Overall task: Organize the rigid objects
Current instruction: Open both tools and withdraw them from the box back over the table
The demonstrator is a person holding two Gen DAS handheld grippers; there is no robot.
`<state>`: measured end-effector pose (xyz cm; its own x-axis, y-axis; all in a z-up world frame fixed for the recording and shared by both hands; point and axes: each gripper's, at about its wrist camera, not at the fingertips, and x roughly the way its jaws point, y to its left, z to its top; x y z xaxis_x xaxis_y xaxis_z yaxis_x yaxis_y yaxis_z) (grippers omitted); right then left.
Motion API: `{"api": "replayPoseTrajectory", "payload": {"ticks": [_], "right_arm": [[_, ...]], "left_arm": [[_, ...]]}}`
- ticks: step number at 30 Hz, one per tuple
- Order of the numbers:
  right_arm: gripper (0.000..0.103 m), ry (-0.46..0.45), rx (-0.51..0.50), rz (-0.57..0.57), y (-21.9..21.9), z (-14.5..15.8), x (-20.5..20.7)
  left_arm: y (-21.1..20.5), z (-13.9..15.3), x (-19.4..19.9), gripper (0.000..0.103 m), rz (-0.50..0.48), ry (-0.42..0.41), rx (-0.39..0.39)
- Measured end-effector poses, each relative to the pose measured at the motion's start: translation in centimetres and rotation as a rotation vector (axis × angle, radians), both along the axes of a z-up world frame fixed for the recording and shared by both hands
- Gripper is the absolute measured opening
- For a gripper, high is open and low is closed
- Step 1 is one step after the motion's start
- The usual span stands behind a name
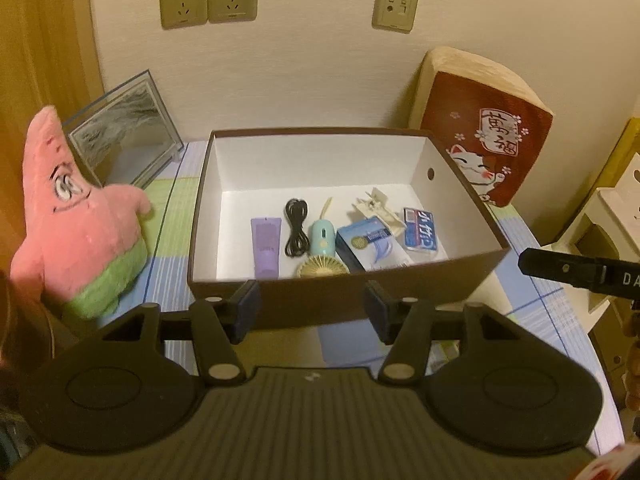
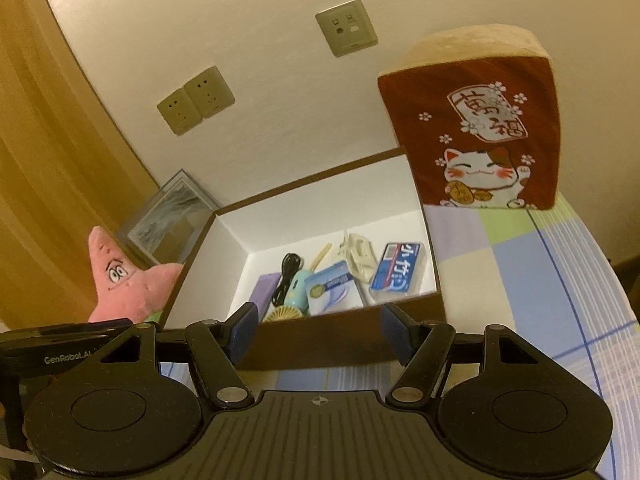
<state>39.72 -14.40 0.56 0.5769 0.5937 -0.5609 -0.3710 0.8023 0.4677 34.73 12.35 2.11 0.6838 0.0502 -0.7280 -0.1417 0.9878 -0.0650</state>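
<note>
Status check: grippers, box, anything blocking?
Left gripper and right gripper open, empty, short of the brown box. Items lie along its near wall. Nothing blocking.

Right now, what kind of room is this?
Probably a bedroom or some other room at home. A pink starfish plush toy sits beside a brown box of small household things, a lucky-cat cushion leans on the wall, and everything rests on a checked cloth that looks like bedding.
</note>
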Motion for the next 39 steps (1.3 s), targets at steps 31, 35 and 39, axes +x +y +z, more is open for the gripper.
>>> {"api": "replayPoseTrajectory", "payload": {"ticks": [31, 35, 39], "right_arm": [[0.067, 0.135, -0.105, -0.051, -1.7, -5.3, -11.9], [0.067, 0.156, -0.118, -0.045, -1.8, -6.1, -12.7], [0.067, 0.165, -0.15, -0.038, -1.9, -6.8, -13.3]], "left_arm": [[0.3, -5.9, -11.0, 0.06, -0.04, 0.108, -0.055], [-0.2, -6.7, -11.4, 0.06, -0.051, 0.126, -0.053], [-1.0, -7.4, -11.6, 0.06, -0.058, 0.143, -0.051]]}}
